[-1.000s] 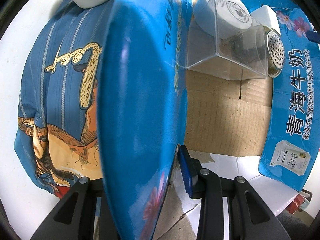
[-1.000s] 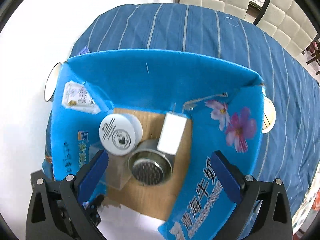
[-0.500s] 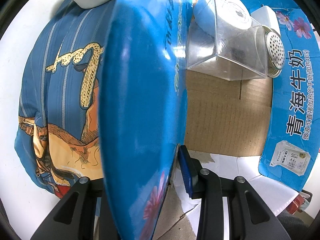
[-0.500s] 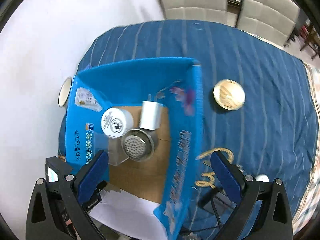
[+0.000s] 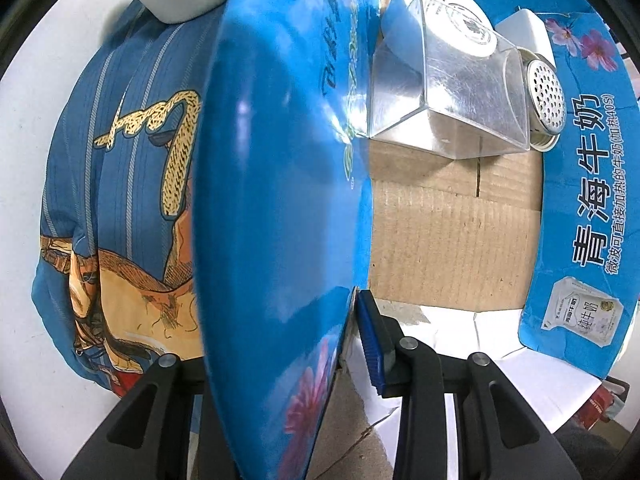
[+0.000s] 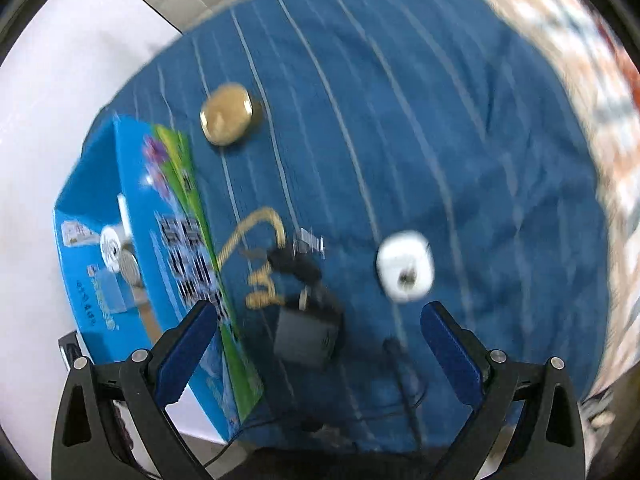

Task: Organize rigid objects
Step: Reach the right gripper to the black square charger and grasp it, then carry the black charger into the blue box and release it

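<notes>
The blue box [image 5: 276, 208] is pinched by its wall in the left gripper [image 5: 352, 344], likely so it is kept from sliding. Inside it a white tub [image 5: 440, 12], a clear box [image 5: 448, 104] and a metal shaker [image 5: 546, 96] are packed at the far end. The right gripper [image 6: 320, 344] is spread wide and empty, above a black charger [image 6: 306, 336] and a white plug [image 6: 406, 266] lying on the blue cloth [image 6: 400, 120], right of the box.

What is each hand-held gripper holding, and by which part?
Left hand-held gripper clamps the blue carton by its upright side flap. Right hand-held gripper is open, empty.
</notes>
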`<state>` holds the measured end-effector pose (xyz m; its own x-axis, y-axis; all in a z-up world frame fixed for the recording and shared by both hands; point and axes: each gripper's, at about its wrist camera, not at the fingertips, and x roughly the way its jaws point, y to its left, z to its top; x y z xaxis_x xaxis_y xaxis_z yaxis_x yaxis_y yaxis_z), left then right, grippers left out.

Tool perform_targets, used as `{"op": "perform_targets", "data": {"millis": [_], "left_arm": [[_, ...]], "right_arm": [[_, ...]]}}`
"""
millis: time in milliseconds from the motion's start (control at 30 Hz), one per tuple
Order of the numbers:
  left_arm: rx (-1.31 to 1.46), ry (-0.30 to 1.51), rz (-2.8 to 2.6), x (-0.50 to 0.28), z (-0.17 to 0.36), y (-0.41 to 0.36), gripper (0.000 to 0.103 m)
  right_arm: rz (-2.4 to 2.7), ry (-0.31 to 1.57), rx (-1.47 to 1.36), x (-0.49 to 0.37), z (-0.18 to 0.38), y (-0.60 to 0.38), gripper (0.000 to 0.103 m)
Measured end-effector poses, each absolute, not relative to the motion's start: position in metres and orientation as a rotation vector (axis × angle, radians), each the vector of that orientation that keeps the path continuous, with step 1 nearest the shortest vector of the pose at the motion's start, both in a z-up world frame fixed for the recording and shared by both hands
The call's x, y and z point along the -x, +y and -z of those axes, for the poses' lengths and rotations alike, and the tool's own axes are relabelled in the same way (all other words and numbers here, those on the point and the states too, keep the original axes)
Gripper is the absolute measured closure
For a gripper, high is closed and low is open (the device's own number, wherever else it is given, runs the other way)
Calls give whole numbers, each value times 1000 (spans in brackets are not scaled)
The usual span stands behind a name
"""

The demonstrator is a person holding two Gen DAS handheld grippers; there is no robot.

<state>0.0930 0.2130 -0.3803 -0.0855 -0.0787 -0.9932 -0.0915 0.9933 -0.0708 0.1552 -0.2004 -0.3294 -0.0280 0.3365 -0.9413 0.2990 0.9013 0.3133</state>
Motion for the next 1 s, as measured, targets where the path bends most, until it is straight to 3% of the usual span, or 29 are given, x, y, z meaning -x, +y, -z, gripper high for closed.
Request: {"op": "perform_targets", "data": {"millis": [67, 200, 300, 400, 600, 1000], "left_arm": [[128, 1659, -11, -93, 379, 212, 71], [121, 1655, -13, -93, 377, 209, 71], [121, 1650, -12, -90, 377, 206, 71], [116, 1640, -6, -87, 375, 206, 71], [109, 1622, 16, -78, 372, 206, 72], [100, 1581, 23, -54, 353, 205, 74]], "right_arm": [[-35, 1653, -531, -143, 351, -189, 2], [-13, 1691, -601, -128, 389, -171, 19], [19, 1688, -617, -123, 403, -165, 22], [33, 1716, -568, -118, 413, -158, 38], [78, 1689, -419, -106, 398, -151, 39], [92, 1685, -408, -101, 384, -141, 40]]}}
